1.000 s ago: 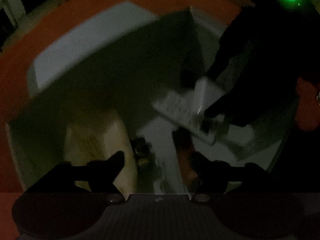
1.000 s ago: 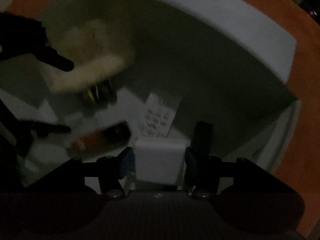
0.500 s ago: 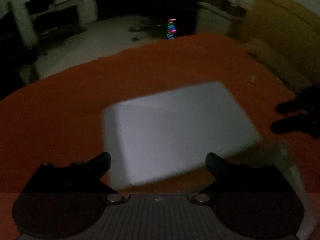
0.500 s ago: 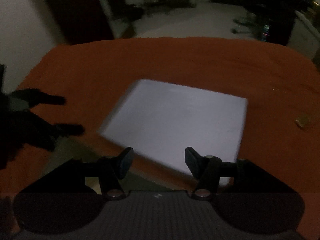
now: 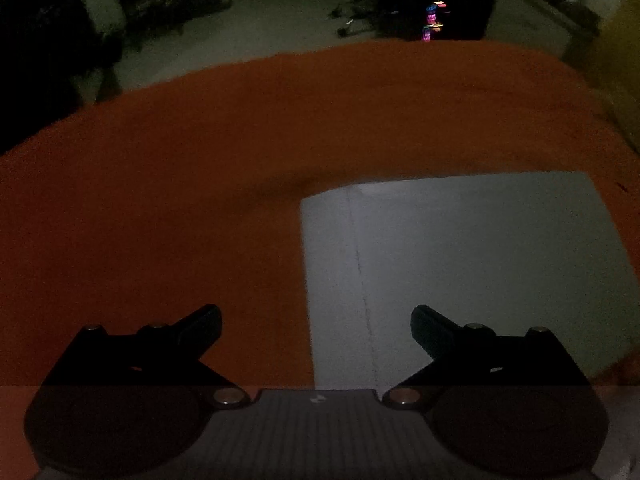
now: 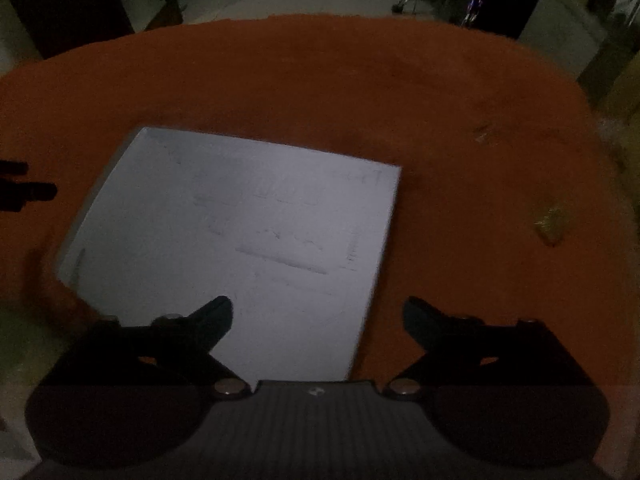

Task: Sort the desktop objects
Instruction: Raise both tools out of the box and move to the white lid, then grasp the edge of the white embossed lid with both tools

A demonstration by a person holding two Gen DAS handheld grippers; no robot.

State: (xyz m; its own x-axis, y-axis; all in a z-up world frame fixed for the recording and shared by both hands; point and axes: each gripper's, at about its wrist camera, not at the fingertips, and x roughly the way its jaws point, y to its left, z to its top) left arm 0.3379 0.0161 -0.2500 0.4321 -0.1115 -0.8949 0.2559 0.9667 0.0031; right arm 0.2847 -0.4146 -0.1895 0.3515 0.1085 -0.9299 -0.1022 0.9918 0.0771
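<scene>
The counter (image 6: 280, 80) is seen covered in an orange-red cloth, dimly lit. A flat white sheet (image 6: 248, 240) is laid directly on it, with faint grey marks on its face and a crease near one edge. Two small yellowish scraps (image 6: 552, 224) are spotted on the cloth, well apart from the sheet, too blurred to be identified.

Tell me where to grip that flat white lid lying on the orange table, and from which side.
Probably by an edge. The white lid lies flat on the orange table, too broad to span, so a top-down pinch looks unlikely. Its right edge is bare, with clear cloth beside it. Come in low from that side with the open right gripper, one finger over the rim, one under.
</scene>
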